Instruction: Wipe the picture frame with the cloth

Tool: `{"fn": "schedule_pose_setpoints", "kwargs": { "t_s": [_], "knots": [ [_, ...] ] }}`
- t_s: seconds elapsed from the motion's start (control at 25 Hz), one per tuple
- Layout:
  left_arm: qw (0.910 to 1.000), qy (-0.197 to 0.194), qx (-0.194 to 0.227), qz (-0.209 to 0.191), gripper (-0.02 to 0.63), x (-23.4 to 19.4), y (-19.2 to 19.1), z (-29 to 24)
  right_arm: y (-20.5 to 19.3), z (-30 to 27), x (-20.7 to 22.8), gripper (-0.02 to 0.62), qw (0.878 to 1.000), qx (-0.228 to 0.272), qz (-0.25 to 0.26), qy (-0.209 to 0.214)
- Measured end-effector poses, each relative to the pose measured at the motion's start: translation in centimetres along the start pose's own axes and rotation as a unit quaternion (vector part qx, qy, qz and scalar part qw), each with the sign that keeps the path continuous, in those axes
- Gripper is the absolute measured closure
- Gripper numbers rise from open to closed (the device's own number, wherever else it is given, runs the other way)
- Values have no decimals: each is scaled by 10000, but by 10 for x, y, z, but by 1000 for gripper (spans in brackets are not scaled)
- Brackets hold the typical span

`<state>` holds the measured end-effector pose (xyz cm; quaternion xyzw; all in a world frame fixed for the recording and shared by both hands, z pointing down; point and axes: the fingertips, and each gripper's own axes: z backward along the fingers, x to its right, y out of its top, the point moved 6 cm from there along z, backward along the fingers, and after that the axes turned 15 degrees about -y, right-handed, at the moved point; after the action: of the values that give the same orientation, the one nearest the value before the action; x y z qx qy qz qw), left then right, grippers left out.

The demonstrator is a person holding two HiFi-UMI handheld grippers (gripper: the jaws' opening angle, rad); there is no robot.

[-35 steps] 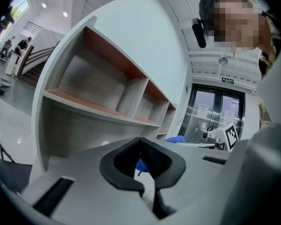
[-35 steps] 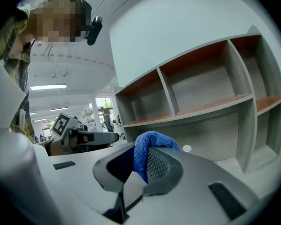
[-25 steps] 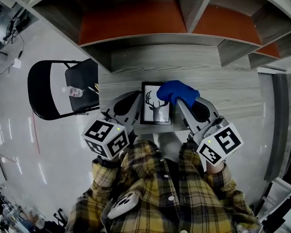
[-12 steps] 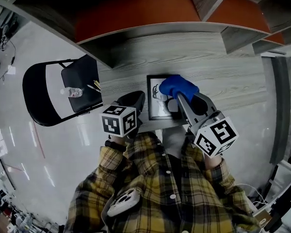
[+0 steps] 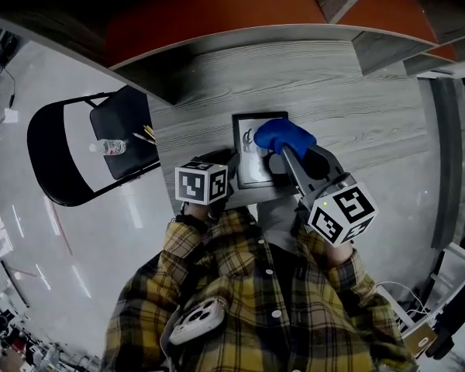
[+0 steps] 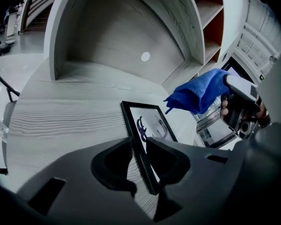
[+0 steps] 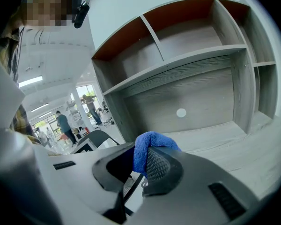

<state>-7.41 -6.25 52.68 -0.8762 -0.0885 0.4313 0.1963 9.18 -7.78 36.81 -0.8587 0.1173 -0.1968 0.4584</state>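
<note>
The picture frame [image 5: 248, 155] is found on the grey desk [image 5: 356, 107], its near left edge pinched between the jaws of the left gripper [image 6: 139, 146]. The blue cloth [image 5: 283, 136] is clamped in the right gripper [image 7: 139, 165] — held over the frame's far right corner.

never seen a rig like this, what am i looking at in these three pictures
No robot: a person holds a hand-held gripping tool in each hand; the patterned cubes belong to those tools. One picture comes from a camera on the person's head, looking down. The other two come from cameras riding on each tool, looking along its claw. The left claw is shut on the edge of a black picture frame at the near edge of a grey wooden desk. The right claw holds a blue cloth over the frame.
</note>
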Motion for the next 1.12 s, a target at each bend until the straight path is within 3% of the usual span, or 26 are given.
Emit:
{"fn": "schedule_pose_setpoints", "kwargs": {
  "t_s": [0.24, 0.52, 0.76, 0.92, 1.12],
  "knots": [
    [9996, -23, -289, 31, 514, -9, -11, -16, -5, -9, -3, 554, 9999, -100, 3, 39],
    [9992, -236, -52, 313, 515, -9, -7, -12, -15, -22, -7, 554, 9996, -268, 80, 95],
    [9971, -491, 84, 568, 528, -13, -13, -17, -14, -52, -35, 554, 9971, -288, 434, 557],
    [9969, -513, 72, 596, 528, -13, -13, -18, -37, -92, -46, 554, 9932, -751, 608, 655],
    [9970, -500, 60, 583, 528, -12, -12, -19, -82, -136, -45, 554, 9749, -1542, 1556, 402]
  ]
}}
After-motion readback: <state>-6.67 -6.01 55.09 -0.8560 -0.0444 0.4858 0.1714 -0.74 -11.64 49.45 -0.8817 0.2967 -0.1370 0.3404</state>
